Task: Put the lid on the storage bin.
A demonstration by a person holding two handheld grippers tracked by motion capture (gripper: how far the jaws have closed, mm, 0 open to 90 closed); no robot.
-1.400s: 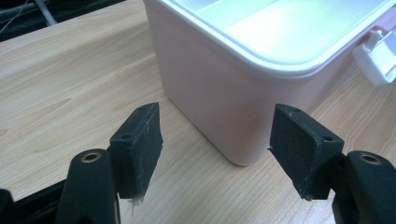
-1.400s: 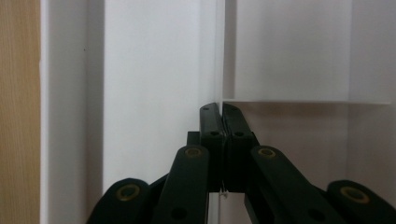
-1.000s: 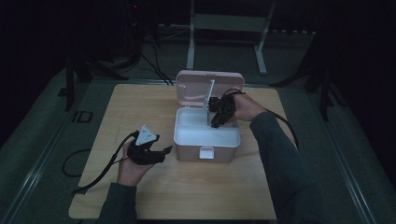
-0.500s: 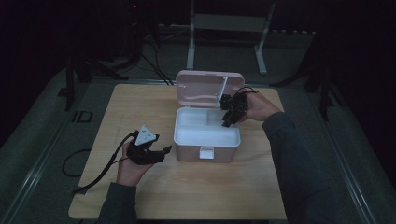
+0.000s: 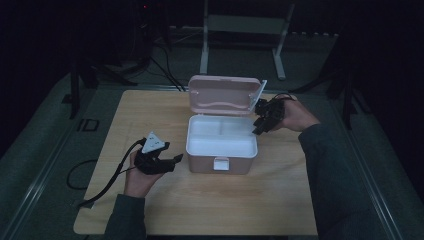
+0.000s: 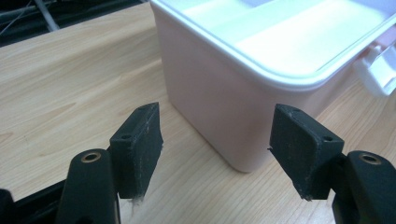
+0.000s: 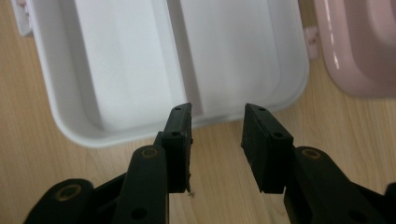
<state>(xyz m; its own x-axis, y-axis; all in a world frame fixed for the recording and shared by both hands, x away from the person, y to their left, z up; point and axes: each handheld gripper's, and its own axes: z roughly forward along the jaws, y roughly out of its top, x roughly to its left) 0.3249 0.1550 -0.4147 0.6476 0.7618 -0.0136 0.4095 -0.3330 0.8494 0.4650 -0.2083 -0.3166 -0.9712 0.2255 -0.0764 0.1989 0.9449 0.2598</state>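
Note:
A pink box [image 5: 220,161] stands in the middle of the table with its lid [image 5: 225,94] tipped up at the back and a white two-part tray [image 5: 220,134] inside, which holds nothing. My left gripper [image 5: 175,160] rests on the table by the box's front left corner [image 6: 210,98], open [image 6: 217,144], with the corner just beyond its jaws and apart from them. My right gripper [image 5: 256,127] hovers at the box's right edge. Its jaws have just been opening and stand open [image 7: 217,126] with nothing between them, over the tray's rim [image 7: 70,126] and beside the lid [image 7: 359,51].
The wooden table [image 5: 150,115] has bare room left, right and in front of the box. The left gripper's cable [image 5: 100,186] trails off the table's front left. A metal stand [image 5: 240,25] rises behind the table on the dark floor.
My right gripper has drawn back from over the tray to the box's right edge, and its jaws have widened. The left gripper and the box have stayed put.

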